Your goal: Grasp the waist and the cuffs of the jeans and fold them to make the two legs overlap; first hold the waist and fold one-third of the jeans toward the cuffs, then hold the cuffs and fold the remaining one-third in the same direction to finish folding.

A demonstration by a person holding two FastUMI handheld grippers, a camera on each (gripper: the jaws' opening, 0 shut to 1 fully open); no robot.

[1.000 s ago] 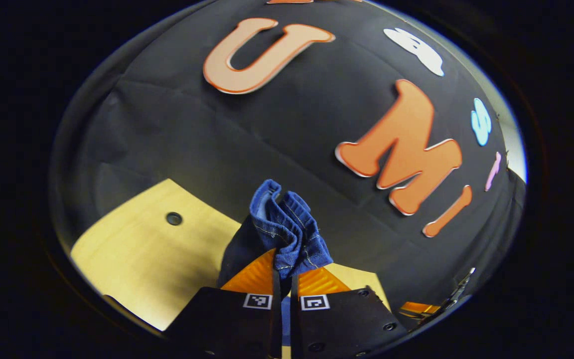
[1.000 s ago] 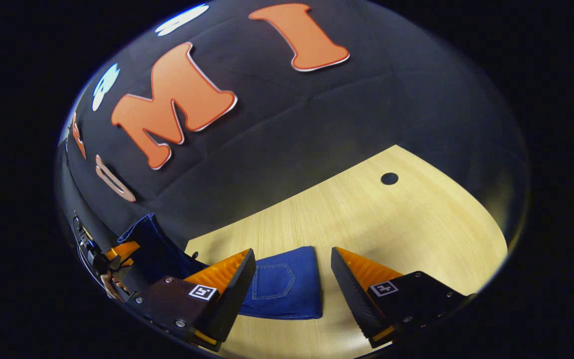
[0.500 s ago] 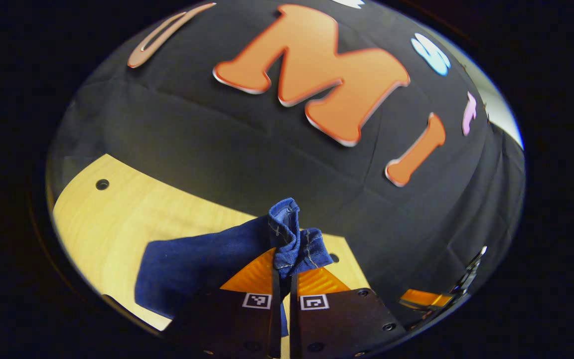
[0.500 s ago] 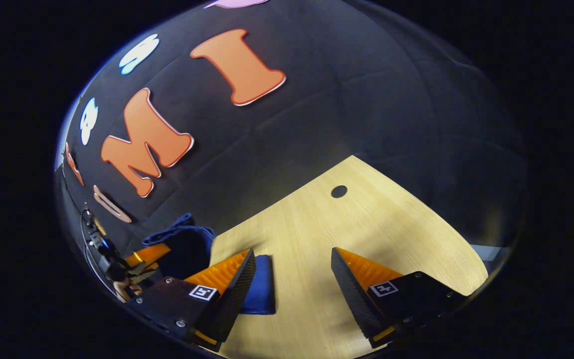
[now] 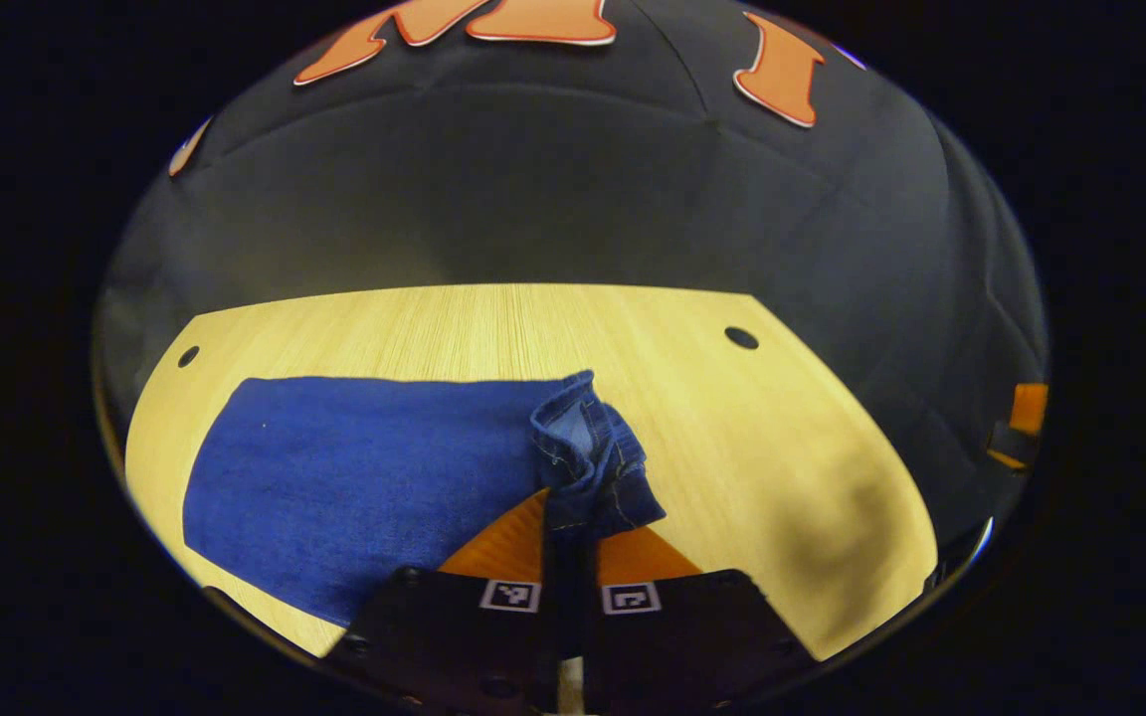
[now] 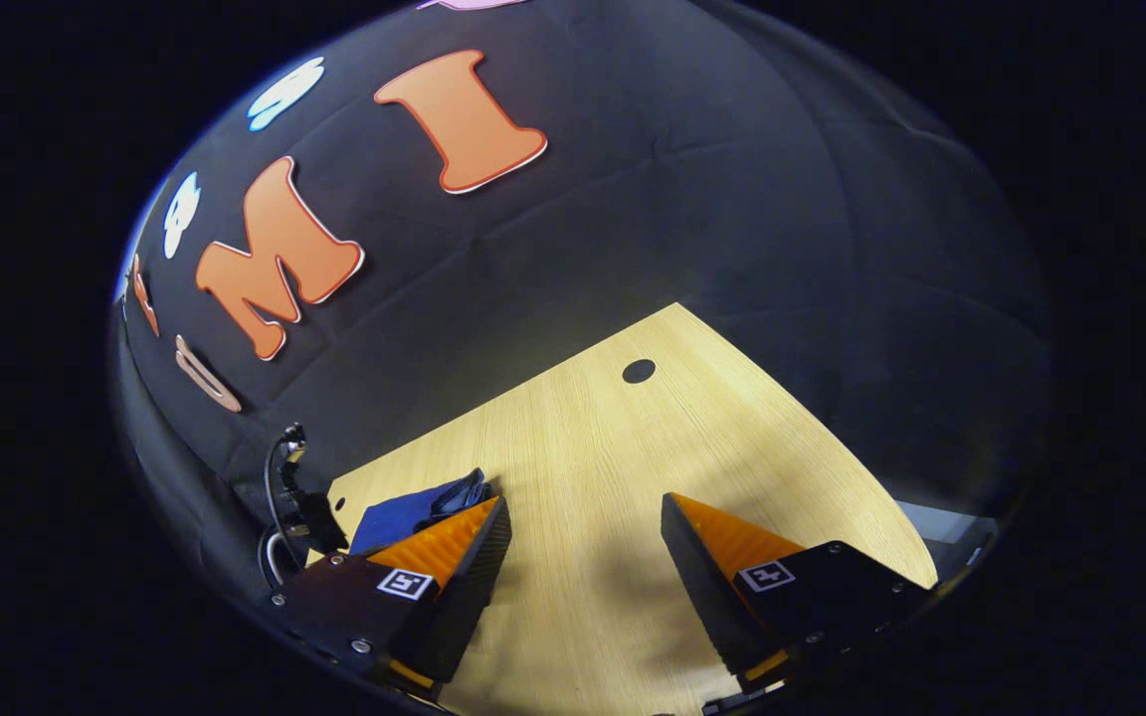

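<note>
The blue jeans (image 5: 374, 467) lie folded flat on the wooden table (image 5: 752, 447) in the left gripper view, stretching out to the left. Their bunched cuffs (image 5: 593, 467) stick up between the fingers of my left gripper (image 5: 571, 532), which is shut on them low over the table. In the right gripper view, my right gripper (image 6: 588, 542) stands open over bare wood with nothing between its fingers. A part of the jeans (image 6: 414, 507) shows to its left, with the other gripper (image 6: 299, 502) beside it at the table's edge.
Small round holes (image 5: 740, 337) sit in the tabletop near its far corners; another hole (image 6: 638, 371) lies ahead of the right gripper. The black cloth wall rises behind the table's far edge. Bare wood spreads to the right of the cuffs.
My left gripper has brought the cuffs down from up in the air to just over the table, and the jeans now lie flat. The right gripper stayed open and drew away from the jeans.
</note>
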